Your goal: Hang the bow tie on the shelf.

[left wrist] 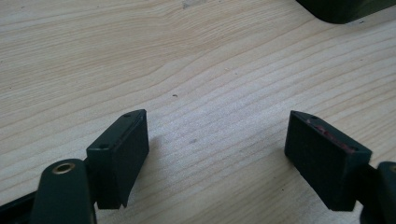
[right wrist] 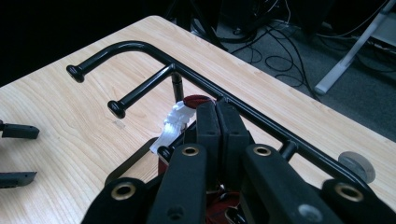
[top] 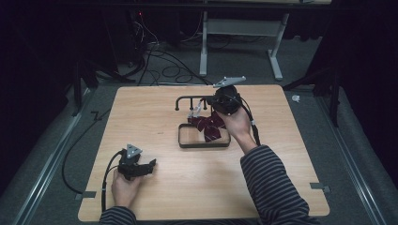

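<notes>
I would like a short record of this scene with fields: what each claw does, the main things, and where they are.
left claw: open, holds nothing, low over the near left part of the table
right claw: shut on the dark red bow, beside the black rack
dark red bow: hangs over the far edge of the rack's base frame
white clip: attached to the bow, next to the right claw
black rack: stands at the middle of the table, with pegs ending in round knobs
</notes>
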`<state>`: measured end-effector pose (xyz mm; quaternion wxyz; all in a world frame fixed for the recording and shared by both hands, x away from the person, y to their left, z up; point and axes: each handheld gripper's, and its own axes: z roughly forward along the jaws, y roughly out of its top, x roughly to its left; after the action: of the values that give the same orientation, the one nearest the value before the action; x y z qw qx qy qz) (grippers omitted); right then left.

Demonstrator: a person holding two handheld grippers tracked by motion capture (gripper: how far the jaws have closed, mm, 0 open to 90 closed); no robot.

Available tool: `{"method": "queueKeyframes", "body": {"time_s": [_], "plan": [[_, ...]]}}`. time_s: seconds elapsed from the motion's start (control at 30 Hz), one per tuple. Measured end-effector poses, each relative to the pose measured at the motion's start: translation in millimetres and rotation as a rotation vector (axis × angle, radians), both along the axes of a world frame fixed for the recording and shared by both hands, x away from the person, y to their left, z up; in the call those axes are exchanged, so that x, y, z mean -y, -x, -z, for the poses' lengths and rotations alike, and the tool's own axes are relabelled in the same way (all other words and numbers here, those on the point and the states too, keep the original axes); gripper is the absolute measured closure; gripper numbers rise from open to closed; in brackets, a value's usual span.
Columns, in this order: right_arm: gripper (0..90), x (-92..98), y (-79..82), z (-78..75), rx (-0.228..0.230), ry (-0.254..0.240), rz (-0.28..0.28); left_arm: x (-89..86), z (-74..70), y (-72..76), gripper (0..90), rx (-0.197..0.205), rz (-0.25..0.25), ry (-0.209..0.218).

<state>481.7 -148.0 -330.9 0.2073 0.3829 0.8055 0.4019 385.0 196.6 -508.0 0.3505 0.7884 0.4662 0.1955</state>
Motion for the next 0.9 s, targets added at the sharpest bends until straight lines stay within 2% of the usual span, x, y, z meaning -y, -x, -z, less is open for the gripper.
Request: {"method": "queueKeyframes", "body": {"time_s": [0.03,0.2,0.63,0.9], "plan": [[88.2,1.1,-0.1,0.1,-0.012,-0.009,0.002,0.0,0.0,0.0,22.3,0.0,0.0,0.0],[84.8,4.1,0.7,-1.6,-0.013,-0.026,0.004,0.0,0.0,0.0,22.3,0.0,0.0,0.0],[80.6,15.1,8.3,-10.9,0.013,-0.061,0.007,0.2,0.2,0.0,22.3,0.003,-0.001,0.002],[79.5,30.1,16.6,-17.1,0.028,-0.074,0.019,0.2,0.2,0.1,22.3,0.003,-0.002,0.002]]}}
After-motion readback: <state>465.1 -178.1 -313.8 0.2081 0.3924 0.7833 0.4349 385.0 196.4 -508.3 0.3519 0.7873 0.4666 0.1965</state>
